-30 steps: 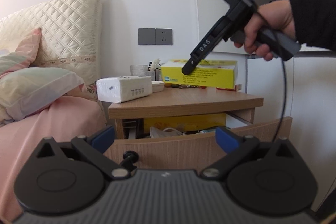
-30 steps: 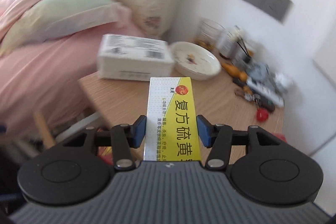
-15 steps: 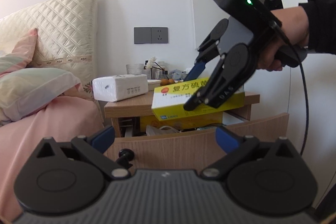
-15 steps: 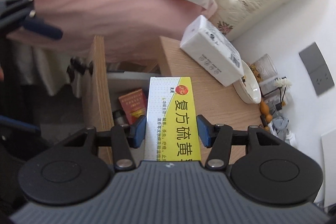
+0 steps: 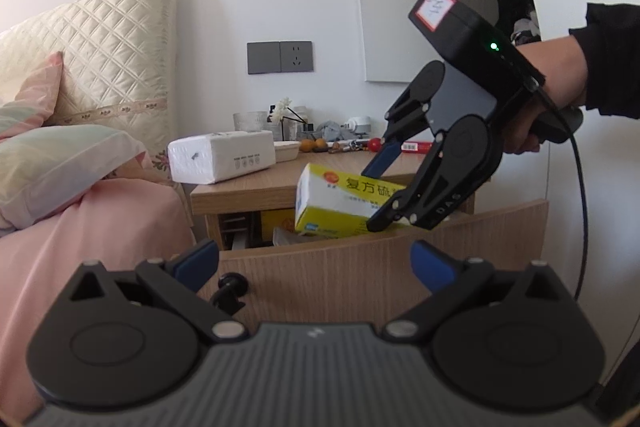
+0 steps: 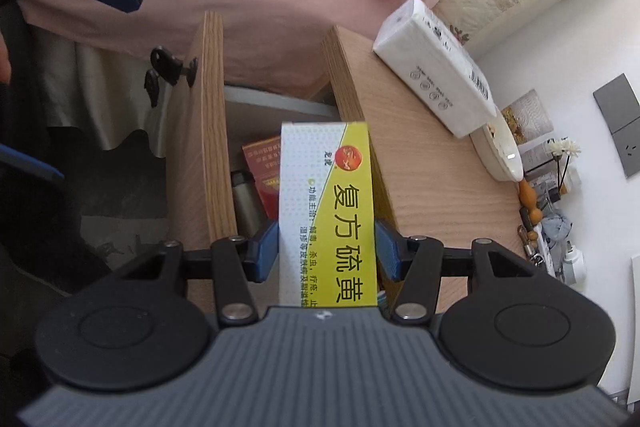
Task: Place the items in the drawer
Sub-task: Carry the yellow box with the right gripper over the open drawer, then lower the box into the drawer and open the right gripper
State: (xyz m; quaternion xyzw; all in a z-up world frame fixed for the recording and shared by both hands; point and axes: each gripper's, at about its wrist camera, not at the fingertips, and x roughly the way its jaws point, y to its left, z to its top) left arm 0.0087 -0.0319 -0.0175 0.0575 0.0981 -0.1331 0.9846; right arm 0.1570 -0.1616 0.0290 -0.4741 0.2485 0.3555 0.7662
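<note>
My right gripper [image 6: 326,251] is shut on a yellow and white box [image 6: 328,211] with Chinese lettering. It holds the box tilted down over the open drawer [image 6: 204,155] of the wooden nightstand [image 6: 420,187]. In the left wrist view the same box [image 5: 340,203] hangs just above the drawer front [image 5: 380,275], with the right gripper [image 5: 384,195] around its right end. My left gripper [image 5: 316,265] is open and empty, facing the drawer front near its black knob [image 5: 232,287].
The drawer holds a red box [image 6: 264,167] and a grey metal cylinder [image 6: 246,203]. On the nightstand top lie a white tissue pack [image 5: 222,157], a white dish [image 6: 500,151], a glass and small clutter by the wall. A bed with pink cover [image 5: 80,227] is at the left.
My right gripper has carried the yellow box from over the nightstand top down and forward, to just above the open drawer. The left gripper has stayed still.
</note>
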